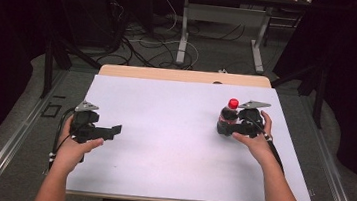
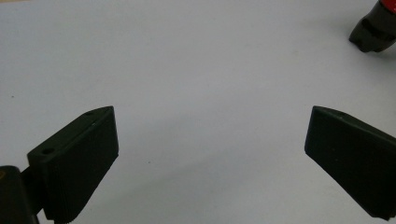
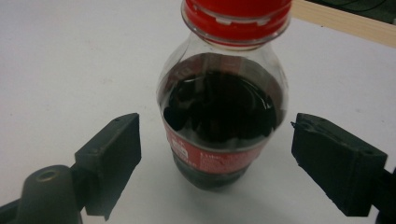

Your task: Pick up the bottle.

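cola bottle: upright on the right half of the white table top, red cap on, dark drink up to the shoulder, red label band round the lower body; in the right gripper view it stands between the two jaws, a little beyond their tips.
right gripper: held level just above the table top, pointing toward the left of the high view, one jaw on each side of the bottle's lower body; a gap shows on both sides, so the pads do not press on it.
right jaws: part spread, about bottle width and a bit more.
right hand: wrapped round the gripper body from behind, forearm coming in from the lower right, wrist nearly straight.
left gripper: held low over the left part of the table top, pointing to the right across it, well apart from the bottle.
left jaws: spread wide, with bare white surface between them in the left gripper view.
left hand: grips the body from below and behind, forearm rising from the bottom edge.
bottle base: seen far off at the top right corner of the left gripper view.
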The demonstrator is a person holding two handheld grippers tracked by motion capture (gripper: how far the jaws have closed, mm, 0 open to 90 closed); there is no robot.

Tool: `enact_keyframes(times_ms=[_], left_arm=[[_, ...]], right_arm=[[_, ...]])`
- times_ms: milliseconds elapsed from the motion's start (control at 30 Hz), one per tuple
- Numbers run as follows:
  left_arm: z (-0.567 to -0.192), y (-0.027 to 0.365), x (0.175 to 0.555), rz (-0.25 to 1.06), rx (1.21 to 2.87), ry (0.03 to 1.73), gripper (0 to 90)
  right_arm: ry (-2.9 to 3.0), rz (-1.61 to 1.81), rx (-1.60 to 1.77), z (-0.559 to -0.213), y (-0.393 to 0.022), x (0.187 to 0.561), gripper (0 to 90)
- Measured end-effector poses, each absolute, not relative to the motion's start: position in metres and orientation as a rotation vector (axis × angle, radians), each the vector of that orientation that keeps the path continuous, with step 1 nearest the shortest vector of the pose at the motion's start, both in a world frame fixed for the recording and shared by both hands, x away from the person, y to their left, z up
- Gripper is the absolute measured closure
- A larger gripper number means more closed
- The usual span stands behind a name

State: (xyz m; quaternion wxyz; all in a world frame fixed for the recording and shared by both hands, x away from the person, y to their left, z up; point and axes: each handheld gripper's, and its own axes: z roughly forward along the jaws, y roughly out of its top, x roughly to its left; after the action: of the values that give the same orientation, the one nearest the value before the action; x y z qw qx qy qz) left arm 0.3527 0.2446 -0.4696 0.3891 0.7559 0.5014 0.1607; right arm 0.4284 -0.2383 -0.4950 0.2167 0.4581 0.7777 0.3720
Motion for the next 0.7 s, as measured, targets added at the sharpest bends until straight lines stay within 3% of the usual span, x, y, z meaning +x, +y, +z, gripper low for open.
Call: enact_keyframes(times_ms=[300,700], left_arm=[[-0.4716,0.2451,0.3537,0.403,1.930,1.279,3.5],[-0.4735,0.2438,0.3541,0.398,1.931,1.280,3.7]], right_arm=[[2.139,1.022,1.281,-0.5018,-0.2347,0.4363,26.3],[2.144,1.011,1.278,-0.5010,-0.2331,0.4362,28.8]])
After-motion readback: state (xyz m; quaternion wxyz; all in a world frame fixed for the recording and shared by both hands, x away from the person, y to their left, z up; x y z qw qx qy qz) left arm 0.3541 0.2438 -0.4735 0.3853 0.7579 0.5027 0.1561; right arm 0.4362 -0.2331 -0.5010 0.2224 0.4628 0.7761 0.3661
